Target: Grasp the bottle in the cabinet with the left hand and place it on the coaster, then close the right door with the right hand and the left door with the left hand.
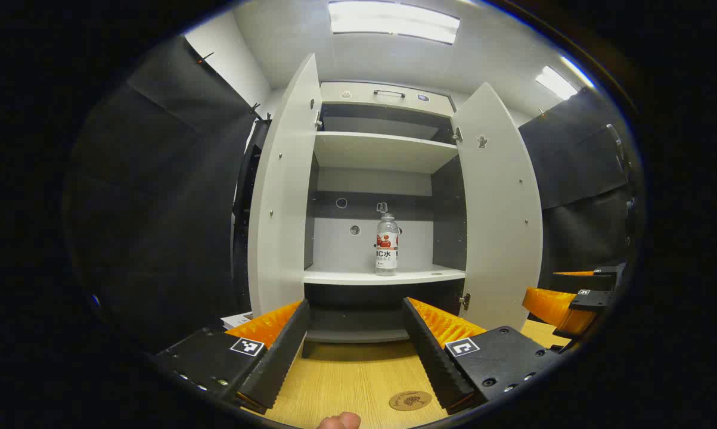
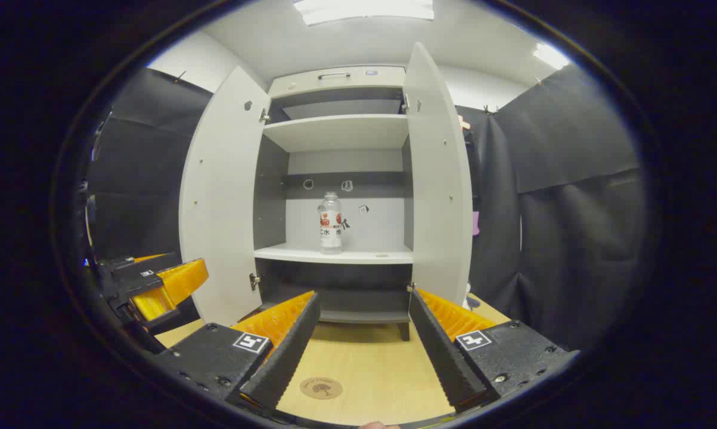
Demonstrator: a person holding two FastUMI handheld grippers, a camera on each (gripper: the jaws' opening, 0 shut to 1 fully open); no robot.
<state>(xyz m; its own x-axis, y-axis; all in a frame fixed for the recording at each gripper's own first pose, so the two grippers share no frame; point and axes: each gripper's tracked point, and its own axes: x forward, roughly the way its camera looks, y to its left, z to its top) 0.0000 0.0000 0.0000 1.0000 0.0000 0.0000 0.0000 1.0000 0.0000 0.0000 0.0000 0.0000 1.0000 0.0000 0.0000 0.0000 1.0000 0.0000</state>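
Booth: black cloth walls hang on both sides of a pale cabinet point(image 1: 388, 196) that stands on a wooden table point(image 1: 358, 381) under ceiling lights.
Left gripper view, fingers: the left gripper point(image 1: 355, 351) is spread wide with nothing between its fingers; bare tabletop shows in the gap.
Left gripper view, bottle: the bottle point(image 1: 387, 245) stands upright on the cabinet's middle shelf, straight ahead and above the gap, well apart from the fingertips.
Left gripper view, coaster: the round coaster point(image 1: 410, 400) lies flat on the table, just inside the right-side finger.
Left gripper view, doors: the left door point(image 1: 282, 196) and the right door point(image 1: 501, 208) both stand open.
Left gripper view, other tool: the right gripper point(image 1: 564, 301) shows at the far right edge.
Right gripper view, fingers: the right gripper point(image 2: 364, 348) is likewise wide apart and empty.
Right gripper view, bottle: the bottle point(image 2: 330, 223) stands upright on the shelf, ahead and slightly toward the left-side finger.
Right gripper view, coaster: the coaster point(image 2: 320, 388) lies beside the left-side finger's inner edge.
Right gripper view, other tool: the left gripper point(image 2: 155, 286) sits at the left edge, its opening hard to judge from here.
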